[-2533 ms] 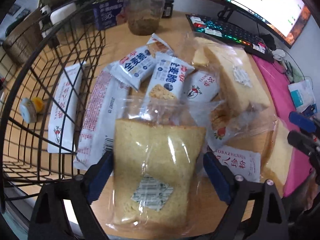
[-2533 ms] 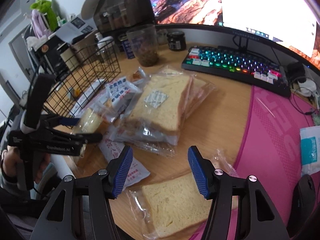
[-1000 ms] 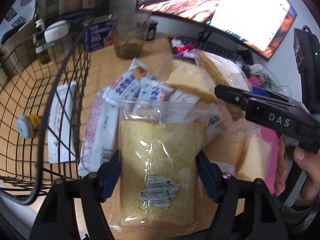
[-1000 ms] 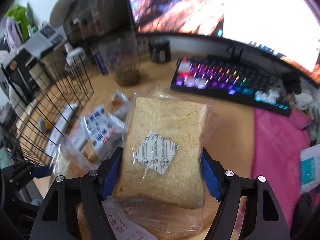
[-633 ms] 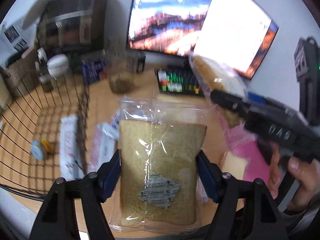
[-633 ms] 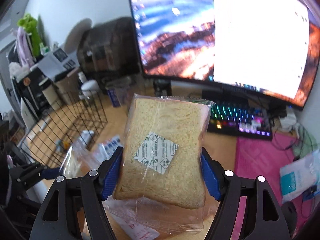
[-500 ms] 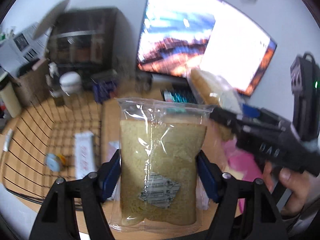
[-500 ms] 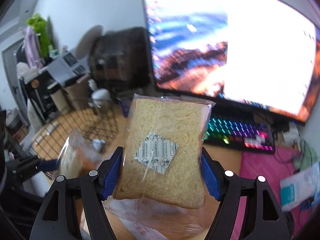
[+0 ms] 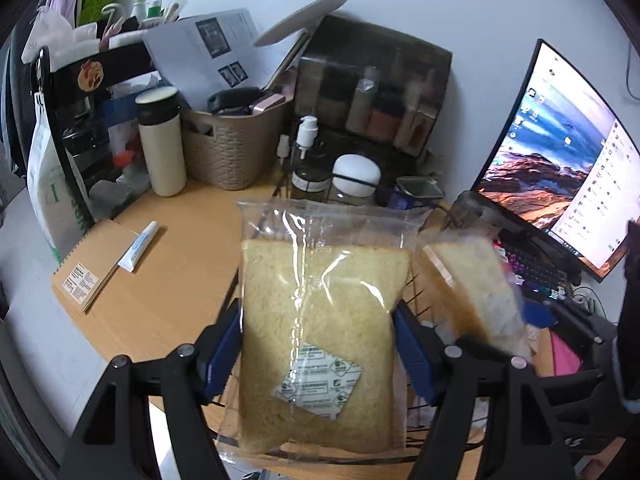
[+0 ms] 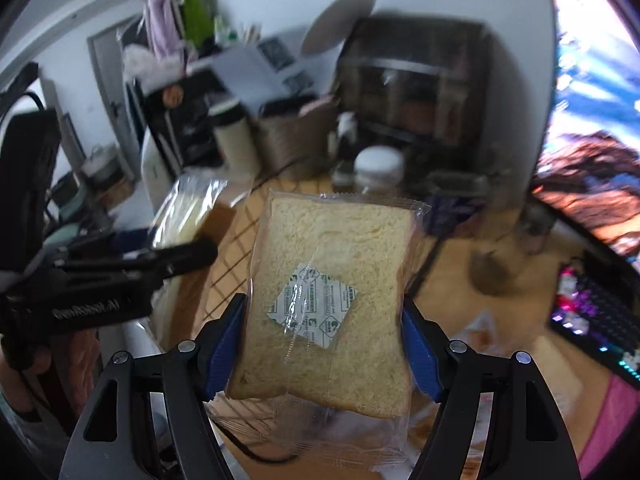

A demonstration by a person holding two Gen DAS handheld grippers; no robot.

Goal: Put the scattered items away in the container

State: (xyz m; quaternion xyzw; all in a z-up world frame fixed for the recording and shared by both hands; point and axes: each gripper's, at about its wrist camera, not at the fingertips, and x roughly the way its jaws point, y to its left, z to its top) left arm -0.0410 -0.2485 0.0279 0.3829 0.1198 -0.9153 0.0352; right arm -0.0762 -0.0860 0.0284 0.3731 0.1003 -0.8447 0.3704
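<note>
My left gripper is shut on a bagged bread slice with a white sachet inside, held up in the air. My right gripper is shut on a second bagged bread slice. That second slice also shows in the left wrist view, to the right of mine. The left gripper's slice shows in the right wrist view at the left. The black wire basket lies below and behind the right gripper's slice; its rim shows beneath both slices in the left wrist view.
A wooden desk carries a notebook, a small tube, a cream flask, a woven basket and jars. A curved monitor and lit keyboard stand at the right.
Both grippers have lifted their bread slices off the desk and swung left, so the views now face the desk's back left corner and the basket sits under them.
</note>
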